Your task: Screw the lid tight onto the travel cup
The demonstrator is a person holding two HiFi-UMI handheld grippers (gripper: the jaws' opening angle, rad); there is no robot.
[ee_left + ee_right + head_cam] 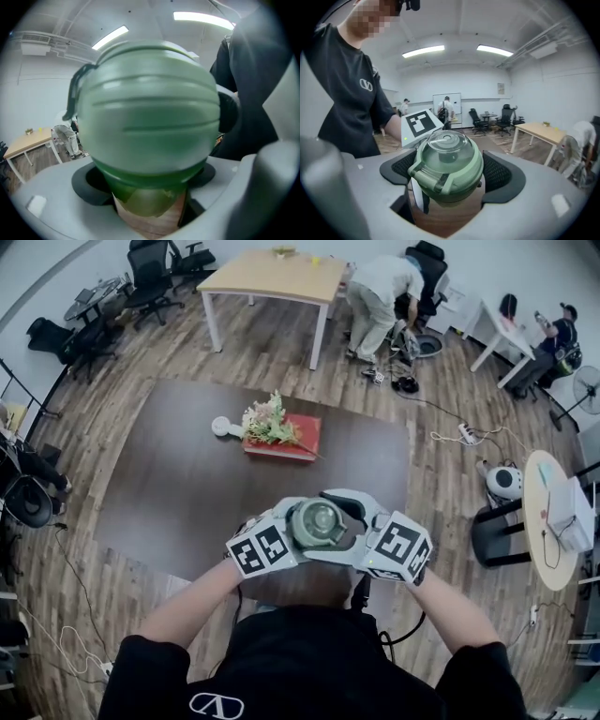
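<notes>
The pale green travel cup (pixel 317 523) is held up close in front of the person's chest, above the near edge of a dark brown table (pixel 178 484). Its lid (pixel 446 161), green with a clear dome and a flip catch, sits on top of the cup. My left gripper (pixel 147 182) is shut on the cup's ribbed body (pixel 147 126), which fills the left gripper view. My right gripper (pixel 447 172) comes in from the right, its dark pads (pixel 502 174) pressed on either side of the lid. The cup's base is hidden.
A red box topped with flowers (pixel 281 439) and a small white round object (pixel 221 426) lie on the table's far half. Beyond are a light wooden table (pixel 272 277), office chairs (pixel 150 277), a person bending over (pixel 380 296), and a round side table (pixel 553 521) at the right.
</notes>
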